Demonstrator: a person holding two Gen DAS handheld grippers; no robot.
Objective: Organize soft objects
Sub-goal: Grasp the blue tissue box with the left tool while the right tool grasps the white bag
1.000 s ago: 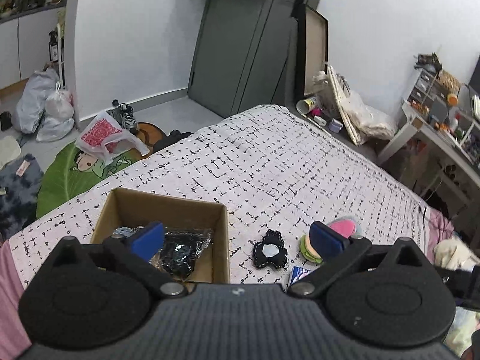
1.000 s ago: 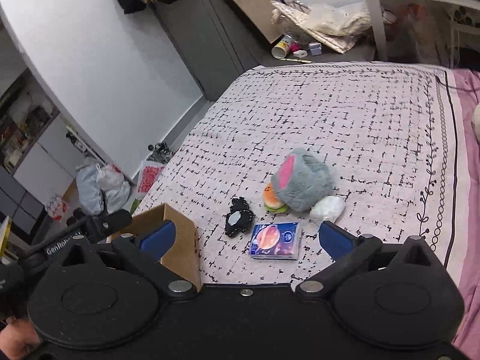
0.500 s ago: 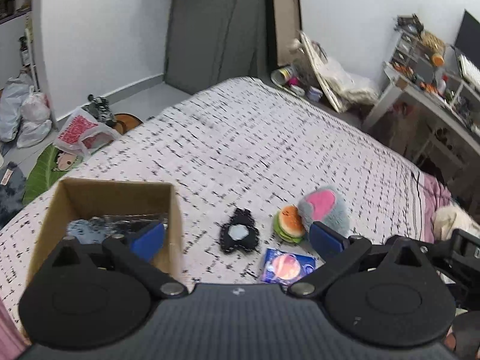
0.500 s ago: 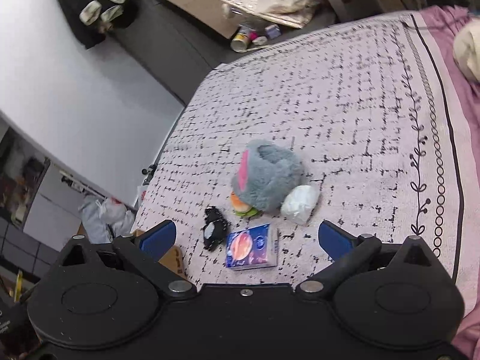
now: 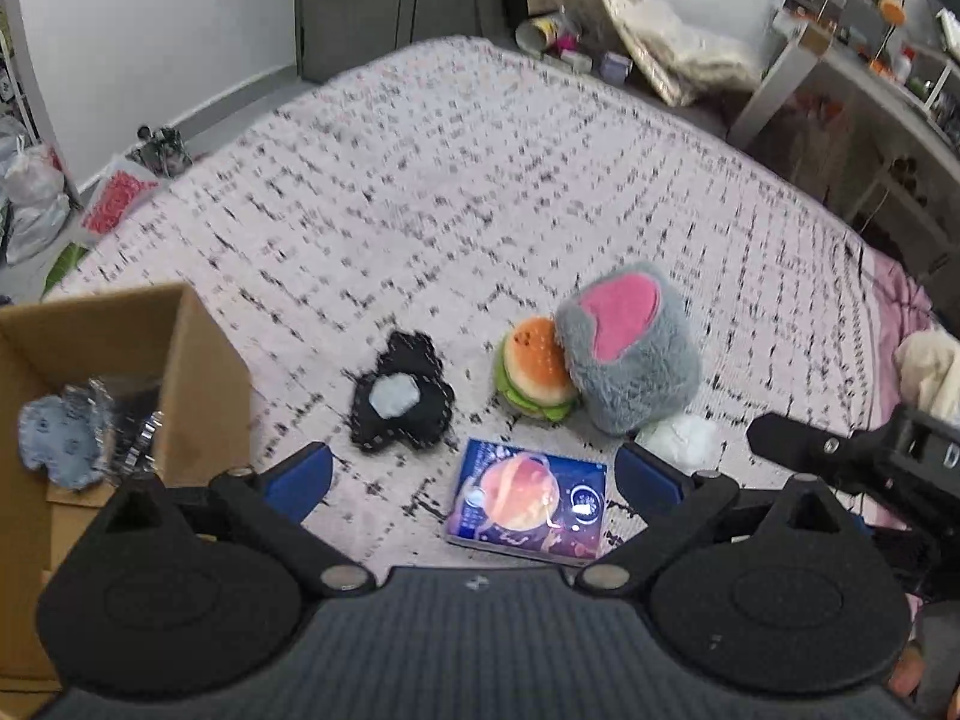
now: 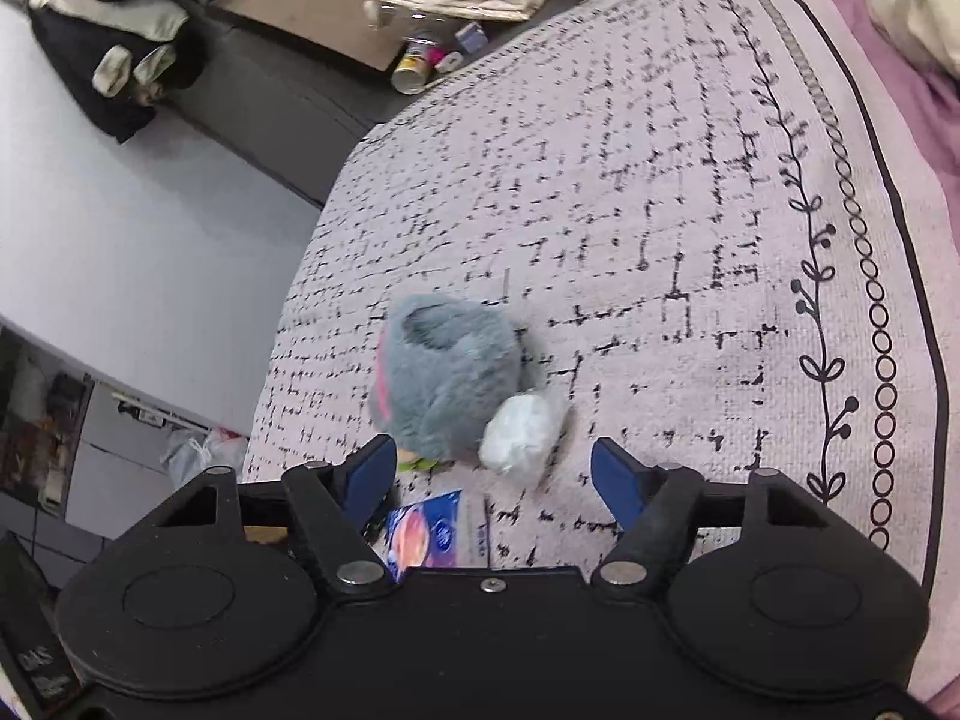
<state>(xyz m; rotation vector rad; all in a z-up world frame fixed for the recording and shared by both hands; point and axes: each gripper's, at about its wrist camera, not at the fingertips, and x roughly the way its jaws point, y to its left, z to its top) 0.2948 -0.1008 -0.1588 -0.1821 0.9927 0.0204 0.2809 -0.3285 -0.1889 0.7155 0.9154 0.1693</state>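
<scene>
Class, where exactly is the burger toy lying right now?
In the left wrist view, the burger toy lies on the bedspread, pressed against the grey plush on its right, with the black pouch to its left.

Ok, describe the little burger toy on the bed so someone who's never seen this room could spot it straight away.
On the patterned bedspread, right of the cardboard box, lies a cluster of soft things. The burger toy is pressed against the left side of the grey plush. Only it has an orange bun and green lettuce edge.

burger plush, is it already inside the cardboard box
No, the burger plush lies on the bedspread, pressed against the grey plush, well apart from the cardboard box.
</scene>
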